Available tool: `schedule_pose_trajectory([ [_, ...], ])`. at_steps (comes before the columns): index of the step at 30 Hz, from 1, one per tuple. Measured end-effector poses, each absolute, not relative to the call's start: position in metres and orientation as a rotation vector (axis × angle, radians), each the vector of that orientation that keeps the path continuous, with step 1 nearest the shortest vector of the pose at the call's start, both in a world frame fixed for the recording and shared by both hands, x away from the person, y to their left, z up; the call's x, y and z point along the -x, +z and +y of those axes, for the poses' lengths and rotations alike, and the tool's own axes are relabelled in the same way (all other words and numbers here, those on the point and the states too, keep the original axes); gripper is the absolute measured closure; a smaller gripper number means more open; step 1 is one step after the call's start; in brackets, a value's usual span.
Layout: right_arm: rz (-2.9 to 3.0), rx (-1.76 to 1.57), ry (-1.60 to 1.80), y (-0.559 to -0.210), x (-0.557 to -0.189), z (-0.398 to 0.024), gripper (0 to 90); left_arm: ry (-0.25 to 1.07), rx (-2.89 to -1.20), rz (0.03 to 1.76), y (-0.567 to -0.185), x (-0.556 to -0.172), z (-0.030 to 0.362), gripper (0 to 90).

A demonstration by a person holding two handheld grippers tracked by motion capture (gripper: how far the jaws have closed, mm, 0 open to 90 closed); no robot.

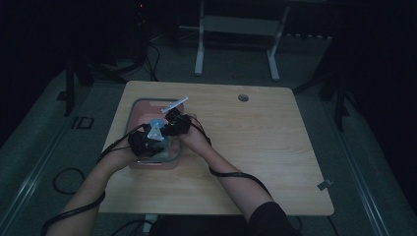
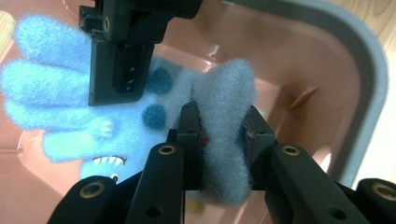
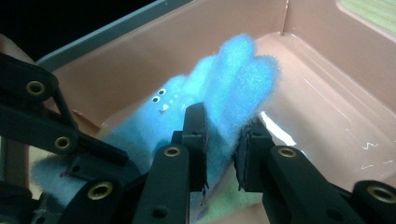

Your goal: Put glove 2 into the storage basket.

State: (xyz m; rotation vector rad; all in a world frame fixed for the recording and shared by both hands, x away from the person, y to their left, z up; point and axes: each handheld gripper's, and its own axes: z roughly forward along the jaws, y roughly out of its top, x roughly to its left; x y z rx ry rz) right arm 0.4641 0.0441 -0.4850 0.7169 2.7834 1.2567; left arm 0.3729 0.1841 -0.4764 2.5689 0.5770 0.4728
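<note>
A fuzzy light-blue plush toy [image 2: 56, 88] with dark blue spots and white teeth hangs inside a pink bin [image 2: 327, 56]. My left gripper [image 2: 223, 126] is shut on a paler, greyish fold of the toy [image 2: 229, 84], pinched between both pads. My right gripper [image 3: 224, 128] is shut on the toy's bright blue finger-like lobes [image 3: 243, 65]. In the high view both grippers, left [image 1: 147, 142] and right [image 1: 172, 125], meet over the bin [image 1: 140, 102], close together, with the toy [image 1: 156, 122] between them. The right gripper's jaw [image 2: 119, 56] shows above the toy in the left gripper view.
The bin has a grey rim and sits on the left half of a wooden table [image 1: 255, 147]. A white strip [image 1: 175, 104] lies at the bin's far edge. Something pale green [image 3: 224, 200] lies under the toy. A round cable hole [image 1: 243, 97] is near the table's back edge.
</note>
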Motion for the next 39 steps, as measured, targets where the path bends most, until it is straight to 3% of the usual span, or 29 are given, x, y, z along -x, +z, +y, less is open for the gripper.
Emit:
schedule_pose_trajectory([
  [4, 2.797, -0.712, 1.229, -0.486, -0.465, 0.046, 72.9, 0.456, -2.569, 0.587, -0.481, -0.375, 0.183, 73.5],
  [8, 2.79, -0.735, 1.211, -0.486, -0.466, 0.043, 62.5, 0.444, -2.561, 0.603, -0.482, -0.376, 0.184, 72.3],
  [15, 2.771, -0.737, 1.274, -0.481, -0.467, 0.03, 50.9, 0.429, -2.555, 0.634, -0.482, -0.378, 0.184, 63.8],
  [20, 2.763, -0.714, 1.344, -0.472, -0.464, 0.017, 45.1, 0.418, -2.515, 0.685, -0.48, -0.377, 0.187, 51.2],
  [28, 2.792, -0.673, 1.428, -0.464, -0.462, 0.001, 29.0, 0.475, -2.422, 0.79, -0.471, -0.375, 0.187, 15.9],
  [30, 2.811, -0.629, 1.434, -0.466, -0.46, -0.005, 23.7, 0.468, -2.376, 0.821, -0.468, -0.373, 0.187, 13.1],
  [32, 2.81, -0.602, 1.436, -0.467, -0.459, -0.007, 19.4, 0.451, -2.36, 0.822, -0.467, -0.371, 0.186, 3.3],
  [39, 2.769, -0.576, 1.467, -0.467, -0.455, -0.016, 18.9, 0.41, -2.322, 0.797, -0.464, -0.366, 0.178, 1.4],
])
